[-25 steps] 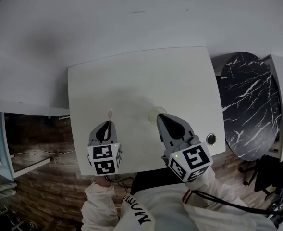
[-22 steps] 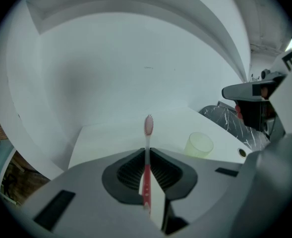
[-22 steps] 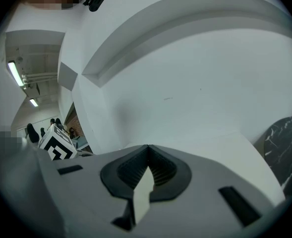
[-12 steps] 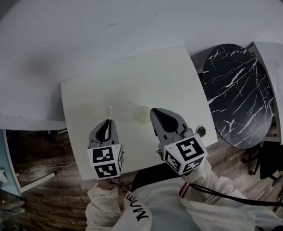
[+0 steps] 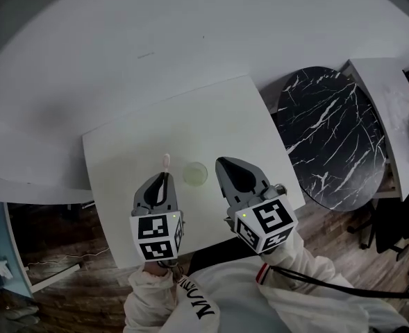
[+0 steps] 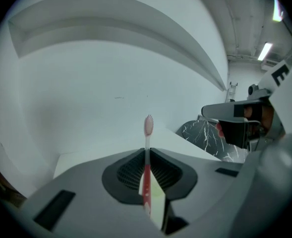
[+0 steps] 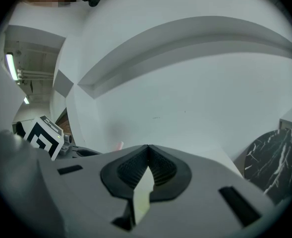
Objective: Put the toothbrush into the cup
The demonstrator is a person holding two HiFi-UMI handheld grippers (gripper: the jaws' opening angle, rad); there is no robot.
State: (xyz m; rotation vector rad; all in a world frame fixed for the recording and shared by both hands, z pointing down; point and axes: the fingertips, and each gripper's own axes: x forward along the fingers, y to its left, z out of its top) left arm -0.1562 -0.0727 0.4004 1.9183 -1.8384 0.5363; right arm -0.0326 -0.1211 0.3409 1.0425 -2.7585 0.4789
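Left gripper (image 5: 163,177) clamped on one toothbrush (image 5: 166,160), right gripper (image 5: 223,164) closed, empty, one cup (image 5: 195,173), one table (image 5: 218,116)

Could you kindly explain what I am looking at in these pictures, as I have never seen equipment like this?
There is no robot here: a person holds a two-jawed tool in each hand. The head view comes from a camera on the person's head, looking down. The other two come from cameras riding on each tool, looking along its jaws. On the white table stands a pale green cup; a dark marbled round table is beside it. The left tool is shut on a red and white toothbrush, bristle end pointing away. The right tool has its jaws together with nothing between them.
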